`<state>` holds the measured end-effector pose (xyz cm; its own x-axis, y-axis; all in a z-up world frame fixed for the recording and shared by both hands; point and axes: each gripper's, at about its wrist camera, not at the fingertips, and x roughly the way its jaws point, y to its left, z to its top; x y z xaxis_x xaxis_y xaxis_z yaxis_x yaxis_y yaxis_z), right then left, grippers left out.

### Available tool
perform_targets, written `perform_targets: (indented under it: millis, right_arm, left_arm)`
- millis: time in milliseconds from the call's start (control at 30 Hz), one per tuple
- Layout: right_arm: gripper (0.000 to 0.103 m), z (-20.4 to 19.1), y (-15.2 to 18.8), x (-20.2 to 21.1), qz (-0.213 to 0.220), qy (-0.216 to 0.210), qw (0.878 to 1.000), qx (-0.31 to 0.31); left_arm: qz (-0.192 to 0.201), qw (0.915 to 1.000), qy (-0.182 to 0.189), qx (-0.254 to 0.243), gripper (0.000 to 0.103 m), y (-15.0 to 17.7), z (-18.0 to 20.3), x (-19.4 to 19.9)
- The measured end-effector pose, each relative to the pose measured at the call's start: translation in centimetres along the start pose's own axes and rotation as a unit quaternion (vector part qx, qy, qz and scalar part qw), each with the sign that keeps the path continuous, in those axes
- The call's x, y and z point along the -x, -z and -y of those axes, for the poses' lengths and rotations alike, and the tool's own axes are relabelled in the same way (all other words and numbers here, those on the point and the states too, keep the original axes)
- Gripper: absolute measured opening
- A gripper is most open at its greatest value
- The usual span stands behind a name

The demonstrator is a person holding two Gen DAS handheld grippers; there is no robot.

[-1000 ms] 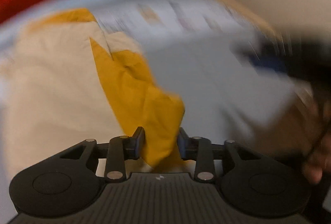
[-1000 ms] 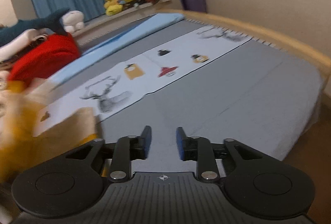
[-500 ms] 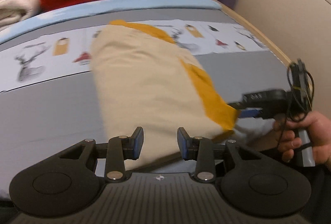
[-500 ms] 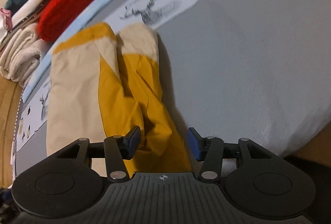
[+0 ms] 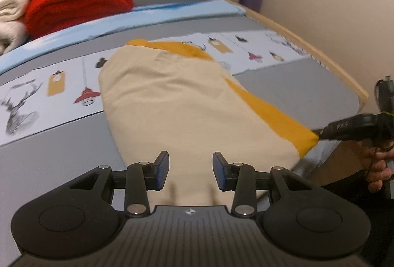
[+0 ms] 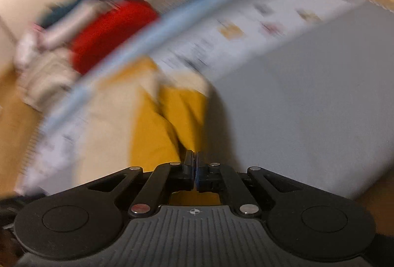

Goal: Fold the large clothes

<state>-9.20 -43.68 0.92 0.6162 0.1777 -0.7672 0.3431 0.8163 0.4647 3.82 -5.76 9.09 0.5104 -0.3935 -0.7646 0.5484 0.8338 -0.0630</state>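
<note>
The cream-and-mustard garment (image 5: 187, 104) lies flat on the bed (image 5: 295, 92) ahead of the left gripper (image 5: 190, 169)'s spread jaws, while the right gripper (image 6: 195, 169)'s jaws pinch its mustard corner; soft, light, floppy, best held at hems

Warm, dim indoor light. The left wrist view is mostly sharp, its edges bowed by the fisheye lens. The right wrist view is heavily motion-blurred, its upper half smeared.
</note>
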Motion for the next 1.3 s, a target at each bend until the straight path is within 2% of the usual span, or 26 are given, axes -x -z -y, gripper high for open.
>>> perform_targets:
  millis: [67,167,233,267,333,367,400,433,467,500,533,567,667,700,767,833,900,933,1033,1167,1233,1300]
  right_arm:
    - [0.000,1.5,0.5,-2.1,-0.038,0.029,0.998,-0.028]
    - [0.000,0.9,1.1,-3.9,-0.053,0.062,0.997,0.016]
    - [0.000,0.2,1.6,-4.8,-0.065,0.081,0.994,0.047]
    - [0.000,-0.1,1.9,-5.2,-0.076,0.086,0.992,0.054]
    - [0.000,-0.3,2.1,-5.9,-0.084,0.098,0.990,0.065]
    - [0.000,-0.7,2.0,-6.2,-0.086,0.107,0.988,0.077]
    - [0.000,-0.9,2.2,-6.4,-0.088,0.113,0.986,0.084]
    - [0.000,-1.1,2.3,-6.7,-0.092,0.118,0.985,0.091]
    - [0.000,-1.2,2.5,-6.8,-0.095,0.122,0.983,0.097]
    - [0.000,-1.4,2.8,-6.9,-0.098,0.128,0.981,0.106]
    - [0.000,-1.6,2.8,-7.2,-0.101,0.134,0.979,0.113]
    - [0.000,-1.8,3.0,-7.5,-0.106,0.138,0.977,0.120]
    - [0.002,-3.0,3.2,-8.0,-0.108,0.156,0.971,0.146]
    - [0.002,-3.4,3.1,-7.9,-0.103,0.160,0.970,0.150]
    - [0.005,-3.7,2.5,-6.5,-0.072,0.159,0.974,0.143]
    - [0.008,-4.2,1.4,-3.9,0.004,0.149,0.980,0.131]
    - [0.017,-5.2,0.2,-0.9,0.108,0.137,0.976,0.133]
    - [0.026,-5.7,-0.5,0.3,0.149,0.119,0.972,0.134]
    - [0.032,-7.0,-3.0,1.8,0.220,0.049,0.963,0.150]
    - [0.037,-8.8,-6.4,-0.1,0.245,0.010,0.952,0.181]
    - [0.041,-9.5,-8.1,-2.6,0.234,0.004,0.955,0.181]
    - [0.047,-9.4,-9.1,-5.1,0.202,-0.004,0.965,0.168]
  left_arm:
    - [-0.037,0.9992,0.006,-0.017,0.043,0.2,-0.2,-2.6]
    - [-0.099,0.9941,-0.007,-0.045,0.043,3.3,-0.8,-7.7]
    - [-0.105,0.9920,-0.019,-0.068,0.044,3.3,-0.4,-7.9]
    - [-0.095,0.9934,-0.002,-0.064,0.044,2.5,-0.4,-7.0]
    - [-0.063,0.9958,0.057,-0.035,0.044,1.7,-1.5,-4.9]
    - [-0.064,0.9951,0.069,-0.029,0.044,1.7,-2.0,-4.5]
    - [-0.078,0.9940,0.069,-0.032,0.044,2.1,-2.3,-4.7]
    - [-0.116,0.9906,0.055,-0.048,0.044,3.0,-2.4,-5.9]
    - [-0.146,0.9861,0.038,-0.070,0.044,3.9,-2.0,-7.0]
    - [-0.156,0.9822,0.026,-0.102,0.045,4.4,-1.3,-7.5]
    - [-0.154,0.9800,0.027,-0.124,0.053,4.4,-0.7,-7.6]
    - [-0.152,0.9803,0.036,-0.121,0.056,4.2,-0.7,-7.4]
    - [-0.142,0.9860,0.051,-0.073,0.056,3.7,-2.3,-6.5]
    - [-0.127,0.9890,0.050,-0.057,0.055,3.3,-3.0,-6.0]
    - [-0.097,0.9938,0.052,-0.016,0.055,2.2,-4.6,-5.3]
    - [-0.073,0.9954,0.053,0.031,0.055,1.6,-6.1,-4.7]
    - [-0.058,0.9955,0.034,0.067,0.055,1.1,-7.1,-4.6]
    - [-0.054,0.9954,0.021,0.076,0.055,0.9,-7.3,-4.8]
    - [-0.036,0.9958,-0.003,0.083,0.055,-0.2,-7.0,-5.2]
    - [-0.009,0.9959,-0.002,0.090,0.055,-1.8,-6.0,-5.8]
    - [-0.009,0.9963,-0.011,0.085,0.055,-2.5,-5.7,-6.6]
    - [-0.016,0.9964,-0.010,0.083,0.055,-3.1,-5.7,-7.8]
